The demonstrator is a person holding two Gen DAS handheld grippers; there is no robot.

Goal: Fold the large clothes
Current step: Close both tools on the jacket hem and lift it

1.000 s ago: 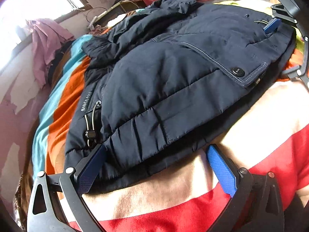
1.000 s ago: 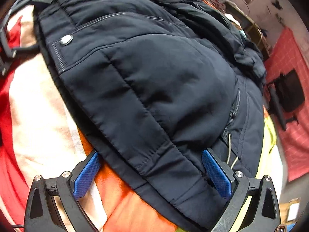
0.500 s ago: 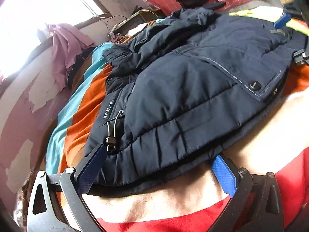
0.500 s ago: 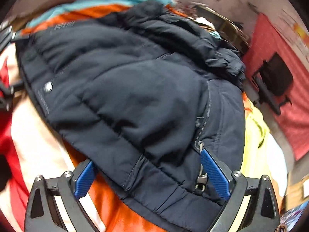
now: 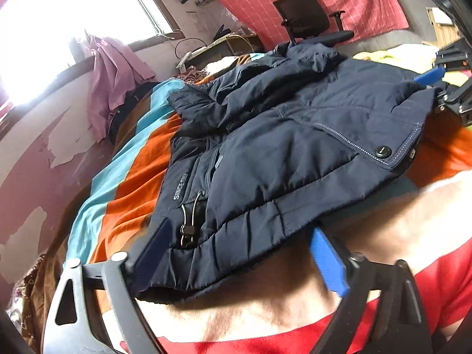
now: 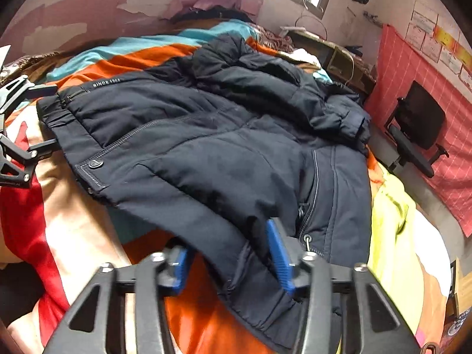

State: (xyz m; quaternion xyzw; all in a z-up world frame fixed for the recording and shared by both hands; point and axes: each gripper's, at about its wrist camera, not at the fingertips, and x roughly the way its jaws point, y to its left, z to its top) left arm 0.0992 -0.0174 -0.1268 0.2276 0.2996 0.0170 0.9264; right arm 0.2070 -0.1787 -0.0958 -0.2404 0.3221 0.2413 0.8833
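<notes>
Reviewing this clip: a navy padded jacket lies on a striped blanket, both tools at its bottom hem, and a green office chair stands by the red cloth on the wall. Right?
Not quite: the office chair is black, not green, as the left wrist view shows. The rest holds: navy jacket on the striped blanket, left tool and right tool at its hem.

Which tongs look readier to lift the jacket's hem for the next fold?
Probably right: the right tongs sit close-set with the jacket hem between them; the left tongs gape wide around it.

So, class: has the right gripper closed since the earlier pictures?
Yes. The right gripper has narrowed its blue pads onto the jacket hem; earlier they straddled it wide apart.
</notes>
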